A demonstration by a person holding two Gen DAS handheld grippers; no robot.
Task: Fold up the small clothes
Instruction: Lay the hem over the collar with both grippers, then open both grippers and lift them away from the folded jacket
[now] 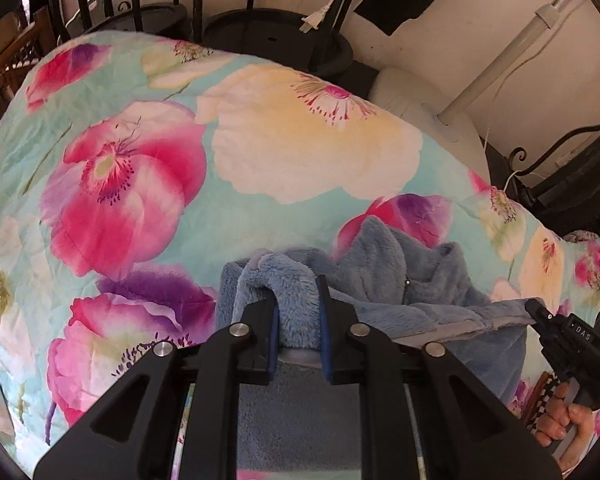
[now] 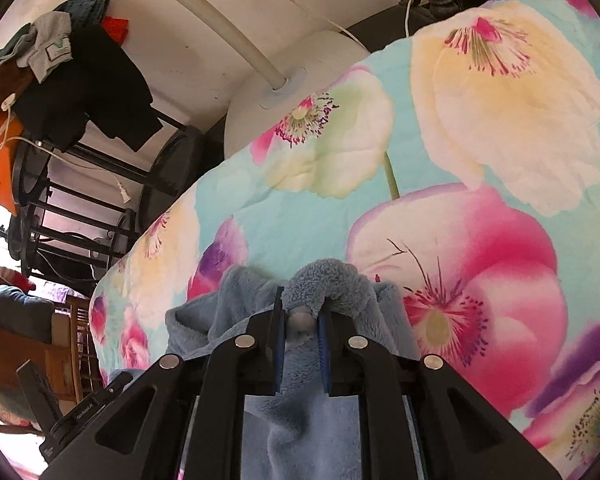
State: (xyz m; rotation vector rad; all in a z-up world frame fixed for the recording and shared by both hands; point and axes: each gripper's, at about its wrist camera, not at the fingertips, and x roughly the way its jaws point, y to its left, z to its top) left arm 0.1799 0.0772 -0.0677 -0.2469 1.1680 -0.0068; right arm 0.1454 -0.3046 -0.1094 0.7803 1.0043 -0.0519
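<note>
Blue fleece jacket [image 1: 420, 280]: we clamp L gripper [image 1: 298, 312] & R gripper [image 2: 302, 320] on bunched edges, spreading it over floral quilt [image 1: 220, 200] for folding.

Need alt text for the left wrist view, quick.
The left gripper pinches a fold of a blue fleece garment above a floral bedspread. At right, the right gripper holds another edge of it.

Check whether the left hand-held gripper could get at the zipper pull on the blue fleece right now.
Probably not: the left hand-held gripper is already shut on a bunch of the blue fleece. The zipper pull itself lies uncovered just beyond.
</note>
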